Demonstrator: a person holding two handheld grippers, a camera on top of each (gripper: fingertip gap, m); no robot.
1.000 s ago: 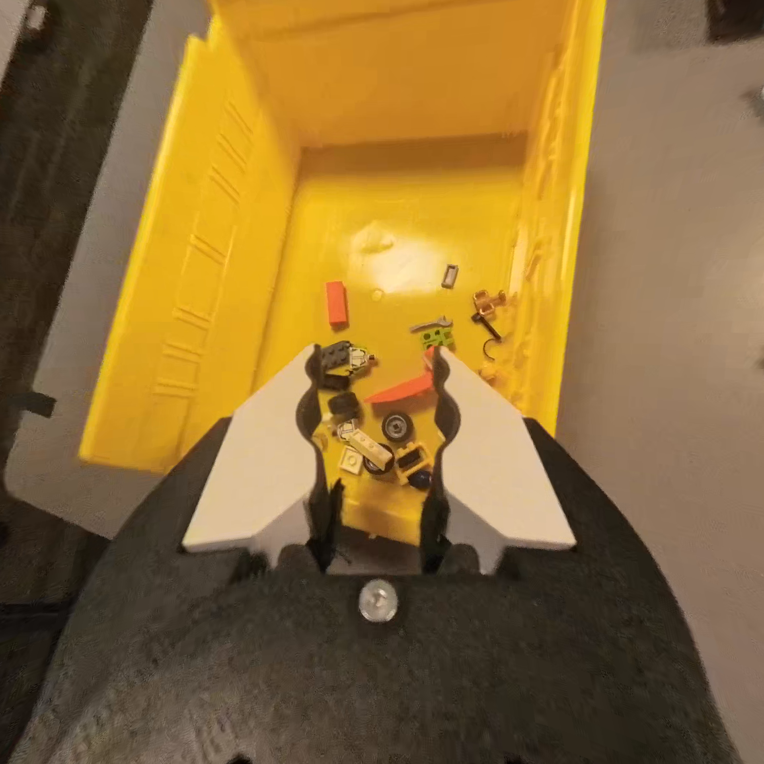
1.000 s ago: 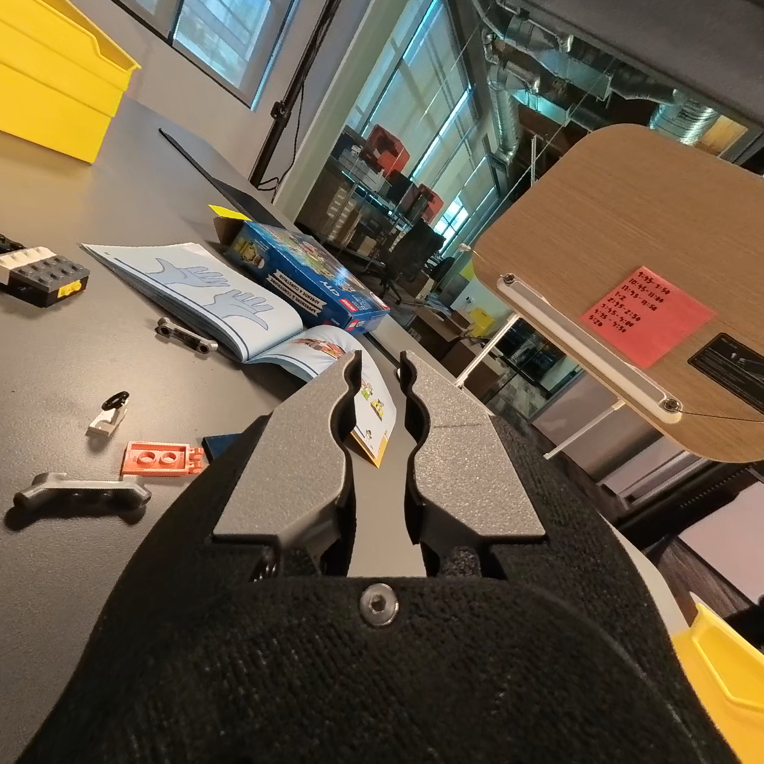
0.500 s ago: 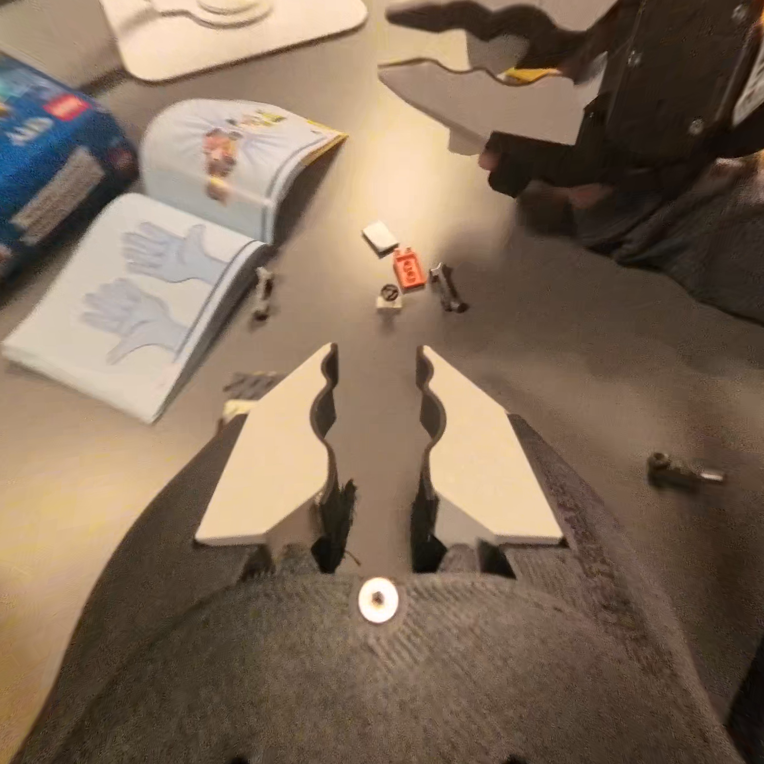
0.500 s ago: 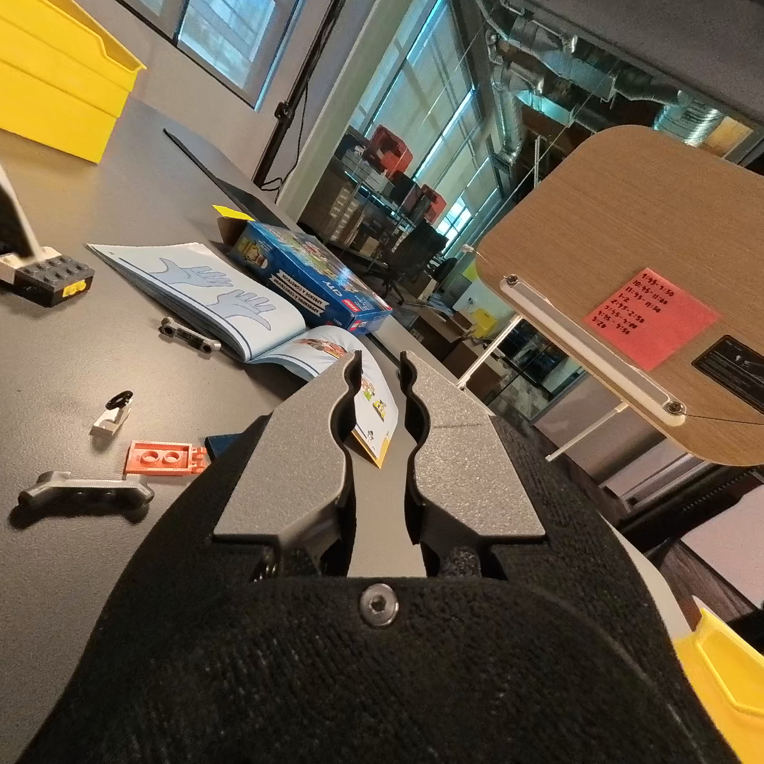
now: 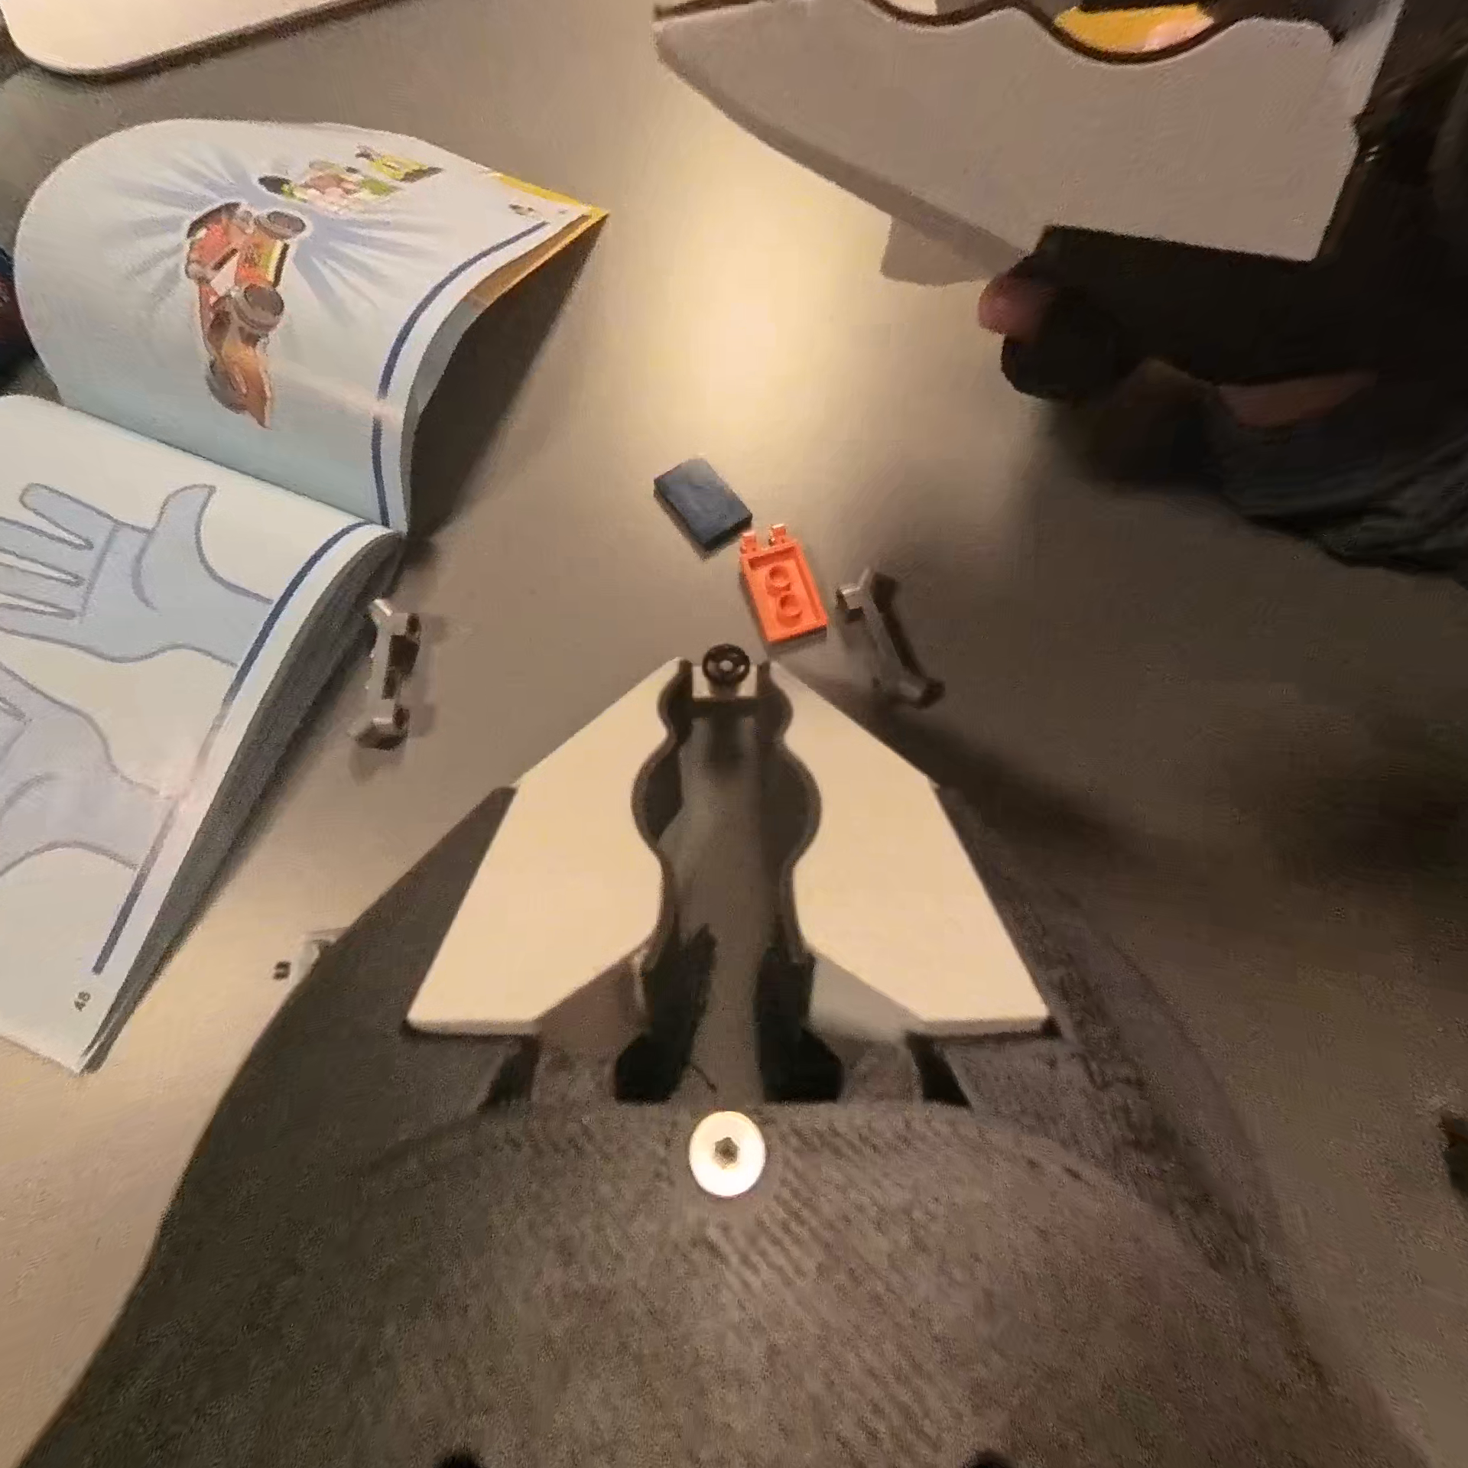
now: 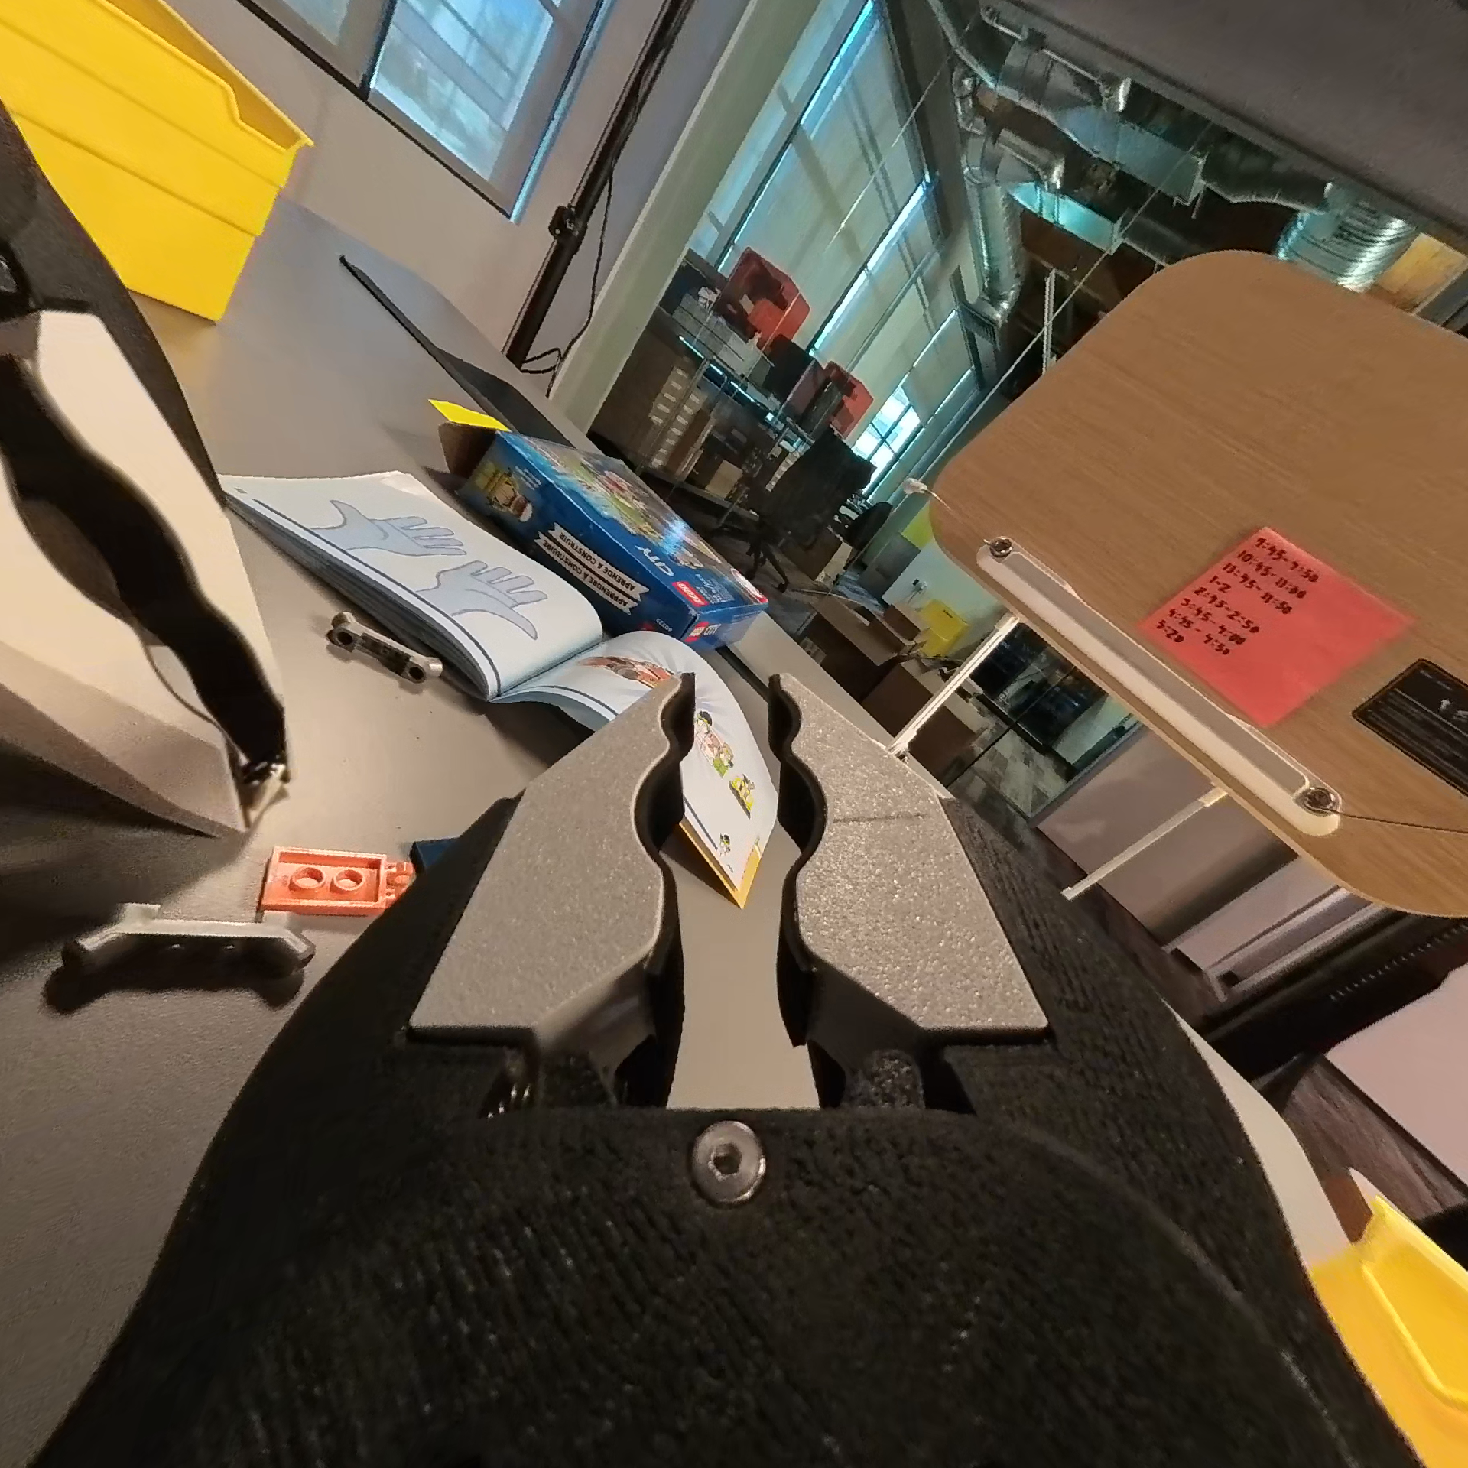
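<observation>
In the left wrist view my left gripper (image 5: 723, 677) is down on the grey table, shut on a small grey piece with a black steering wheel (image 5: 724, 666). The piece's base spans from one fingertip to the other. The right wrist view shows the same piece (image 6: 266, 774) at the left gripper's tips, low over the table. An orange two-stud plate (image 5: 782, 596), a dark blue tile (image 5: 703, 504) and a grey curved piece (image 5: 886, 635) lie just beyond. My right gripper (image 6: 731, 691) is open and empty, resting low over the table; one of its fingers (image 5: 1033, 119) shows at the top of the left wrist view.
An open instruction booklet (image 5: 159, 516) lies to the left with a grey link piece (image 5: 389, 675) beside it. A blue box (image 6: 612, 540) sits behind the booklet. Yellow bins (image 6: 143, 159) stand at the far left, and a wooden board on a stand (image 6: 1231, 516) is to the right. The tips of one gripper are about 12 cm away from the tips of the other. The left tips stand about 5 cm off the dark blue tile (image 5: 703, 504).
My left gripper left the yellow bin, swung over the table, came down on the loose pieces and closed its jaws on the steering-wheel piece. The right gripper has stayed put.
</observation>
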